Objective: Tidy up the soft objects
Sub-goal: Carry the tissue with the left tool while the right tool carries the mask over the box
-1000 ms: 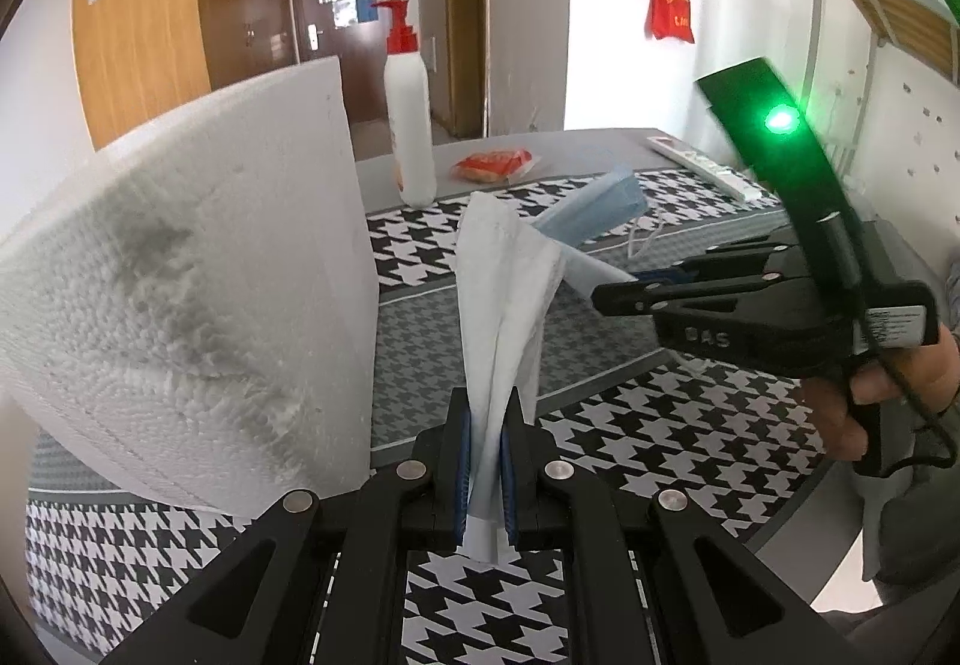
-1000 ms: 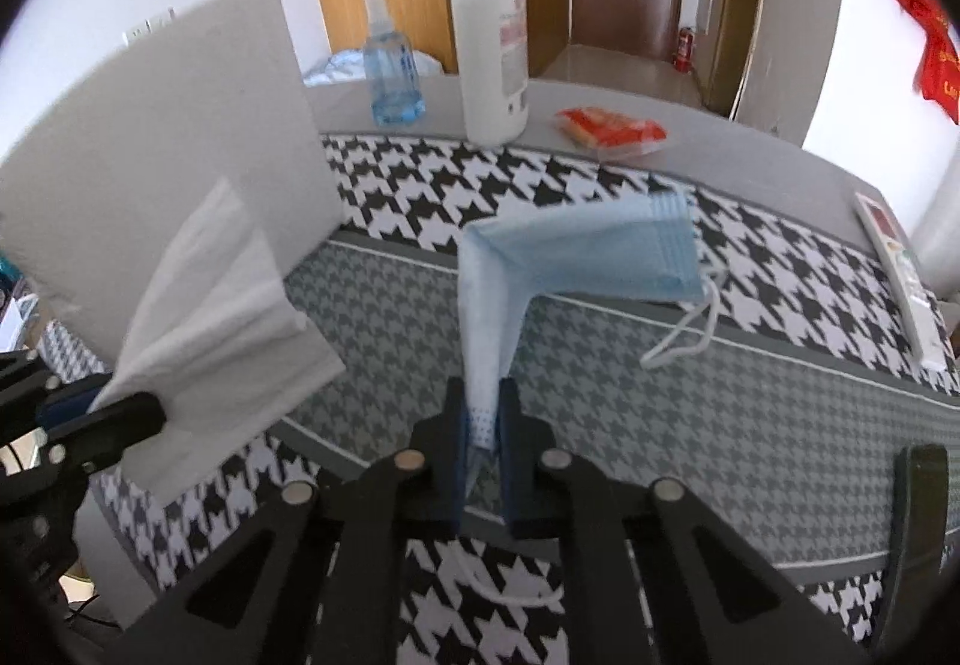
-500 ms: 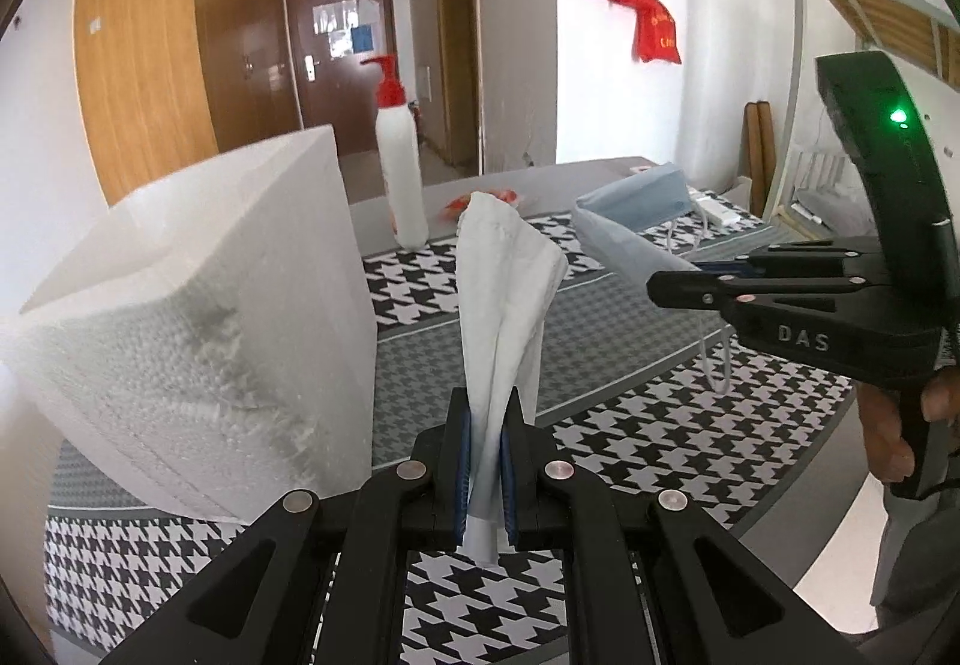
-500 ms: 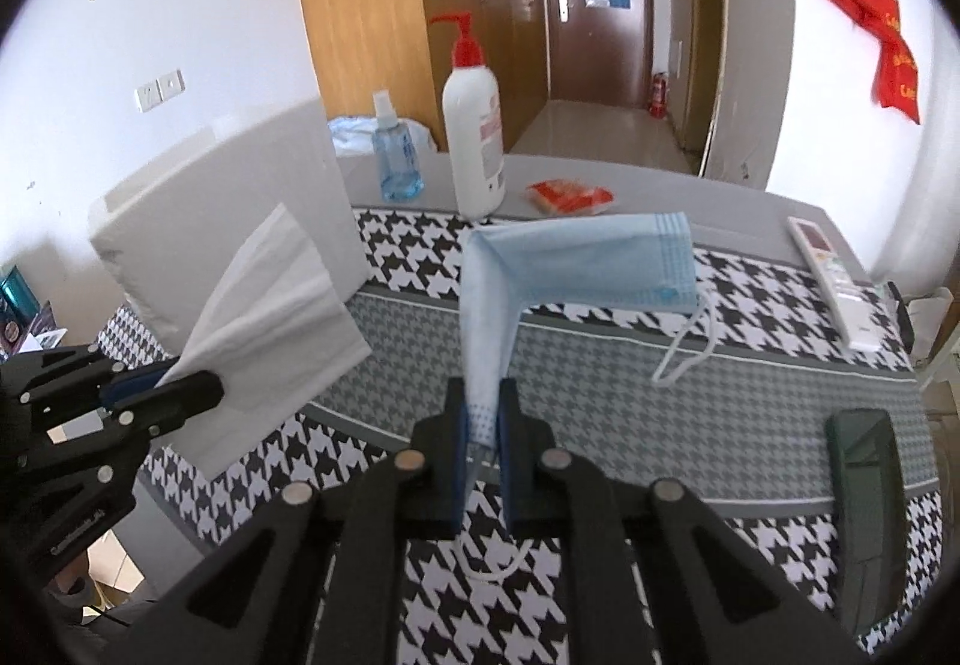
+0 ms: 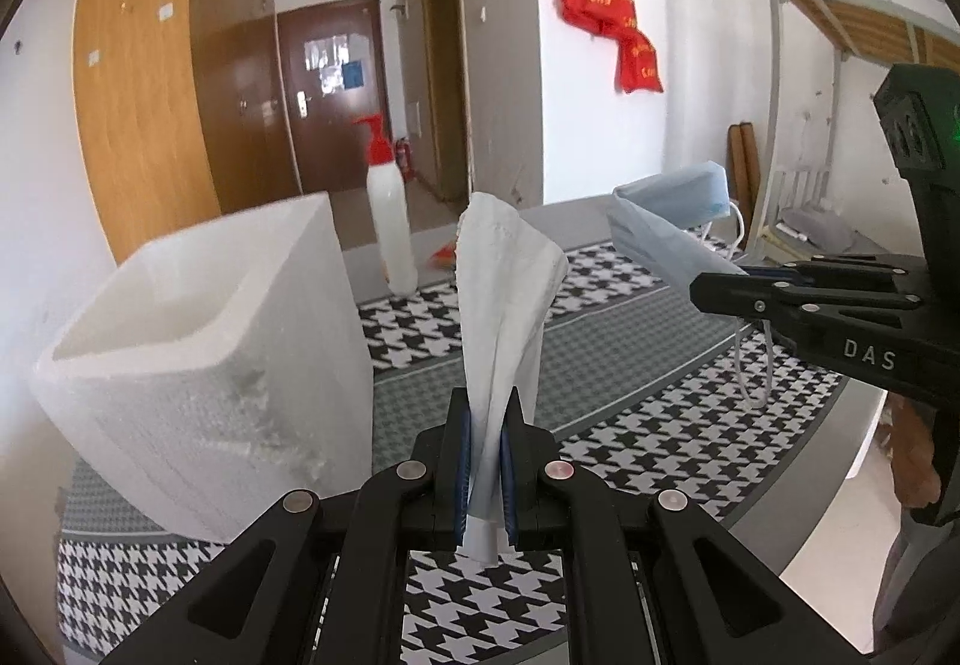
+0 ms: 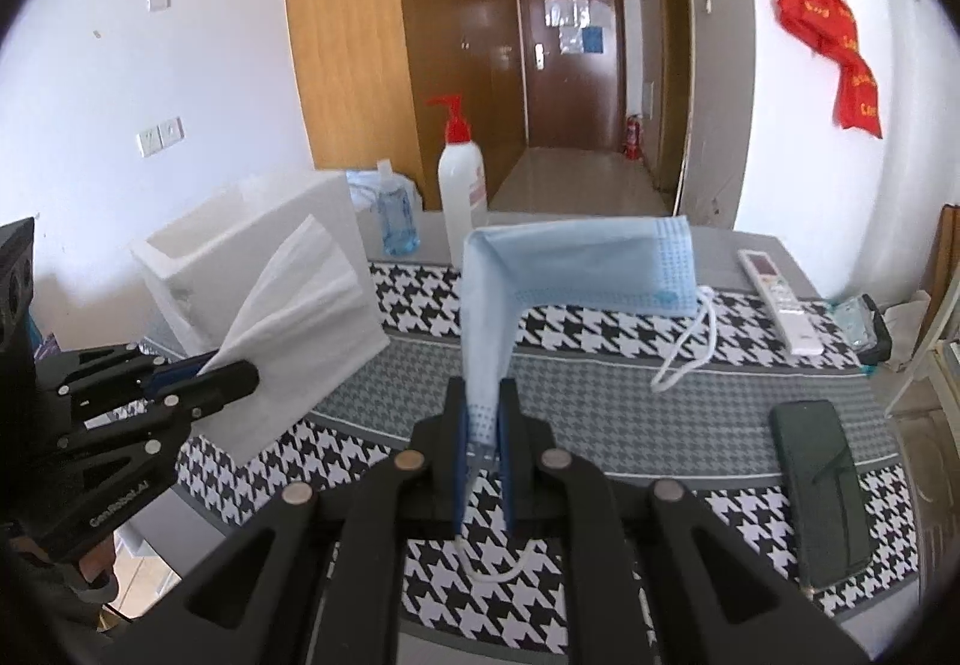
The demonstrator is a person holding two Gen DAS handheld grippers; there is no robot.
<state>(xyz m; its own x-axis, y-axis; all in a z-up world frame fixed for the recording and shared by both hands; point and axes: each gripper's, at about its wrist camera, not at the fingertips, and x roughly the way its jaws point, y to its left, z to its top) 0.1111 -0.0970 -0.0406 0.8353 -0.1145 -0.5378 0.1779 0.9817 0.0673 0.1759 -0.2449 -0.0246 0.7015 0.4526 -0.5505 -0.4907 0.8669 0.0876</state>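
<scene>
My left gripper (image 5: 485,425) is shut on a white paper tissue (image 5: 501,305) that stands up from the jaws, above the table and to the right of an open white foam box (image 5: 204,365). My right gripper (image 6: 482,413) is shut on a light blue face mask (image 6: 576,263) that folds over to the right, its ear loops hanging. In the left wrist view the mask (image 5: 666,221) and right gripper (image 5: 702,296) are at the right. In the right wrist view the tissue (image 6: 300,317), left gripper (image 6: 246,374) and box (image 6: 252,239) are at the left.
A houndstooth cloth (image 6: 600,365) covers the table. A white pump bottle (image 6: 462,185) and a blue spray bottle (image 6: 396,215) stand at the back. A remote (image 6: 780,299) and a dark phone (image 6: 822,479) lie at the right. A red packet (image 5: 444,254) lies behind the tissue.
Both grippers have risen with the tissue and mask held; the table and foam box now sit lower in view and the box's open top shows.
</scene>
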